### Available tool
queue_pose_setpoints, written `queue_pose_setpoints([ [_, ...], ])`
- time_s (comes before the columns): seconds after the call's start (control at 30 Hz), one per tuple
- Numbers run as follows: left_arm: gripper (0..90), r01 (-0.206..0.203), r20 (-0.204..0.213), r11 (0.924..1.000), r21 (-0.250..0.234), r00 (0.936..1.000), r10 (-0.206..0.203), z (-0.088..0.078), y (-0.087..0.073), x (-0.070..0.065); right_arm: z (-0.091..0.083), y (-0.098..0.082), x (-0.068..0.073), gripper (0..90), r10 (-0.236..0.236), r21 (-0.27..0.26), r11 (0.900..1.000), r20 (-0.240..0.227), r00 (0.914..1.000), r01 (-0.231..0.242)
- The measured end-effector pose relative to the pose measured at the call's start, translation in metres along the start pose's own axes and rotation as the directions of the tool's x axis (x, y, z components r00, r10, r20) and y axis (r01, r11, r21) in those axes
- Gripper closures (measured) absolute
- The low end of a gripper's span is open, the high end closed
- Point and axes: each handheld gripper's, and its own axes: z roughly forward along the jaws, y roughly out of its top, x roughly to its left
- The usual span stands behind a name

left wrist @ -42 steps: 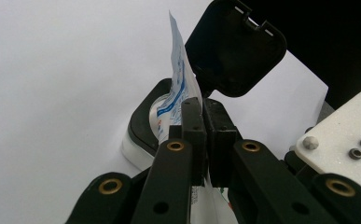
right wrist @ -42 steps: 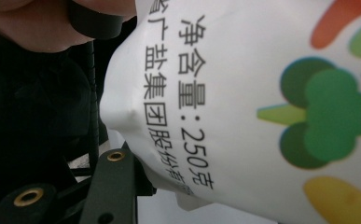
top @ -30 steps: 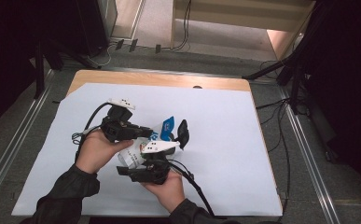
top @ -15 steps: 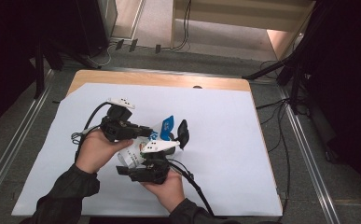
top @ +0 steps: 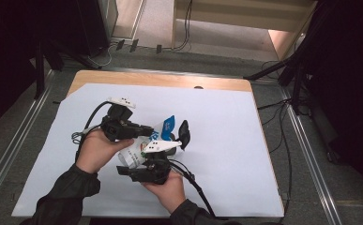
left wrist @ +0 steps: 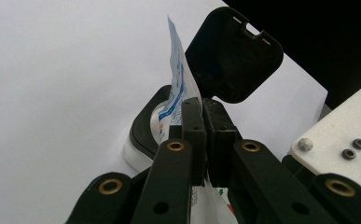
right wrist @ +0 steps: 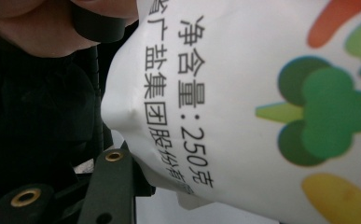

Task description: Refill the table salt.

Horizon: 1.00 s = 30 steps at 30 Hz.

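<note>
A white bag (top: 133,153) with a blue top corner (top: 169,125) hangs tilted between both hands in the high view. My left gripper (top: 147,131) is shut on the bag's upper edge (left wrist: 176,86); its two jaws meet on the thin film. Just beyond stands a small black container (left wrist: 143,133) with its flip lid (left wrist: 234,53) open, the bag's corner over its mouth. My right gripper (top: 139,161) holds the bag's lower body. Its view is close on the printed bag (right wrist: 243,93), with one black finger (right wrist: 109,184) against it; the other jaw is hidden.
A white sheet (top: 226,140) covers the wooden table (top: 160,79). Cables trail from both grippers toward the person. Metal rails (top: 306,154) and dark floor run along the table's sides.
</note>
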Motion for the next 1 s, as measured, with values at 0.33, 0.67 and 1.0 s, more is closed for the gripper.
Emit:
queue_pose_setpoints([
  [0.33,89.5,-0.004,-0.006,1.0,0.0,1.0,0.004,-0.0004,0.0002,-0.0011,-0.0005,0.0001,0.0,56.8,0.005,-0.003,1.0,-0.001,1.0,-0.005],
  [0.67,89.5,-0.009,-0.003,1.0,-0.001,1.0,0.009,-0.0009,0.0007,-0.0012,-0.0006,0.0004,0.0001,56.8,0.003,-0.005,1.0,-0.001,1.0,-0.003],
  [1.0,89.5,-0.009,-0.005,1.0,0.005,1.0,0.009,-0.0005,0.0008,-0.0012,0.0001,0.0007,-0.0001,56.3,-0.005,0.001,1.0,-0.001,1.0,0.005],
])
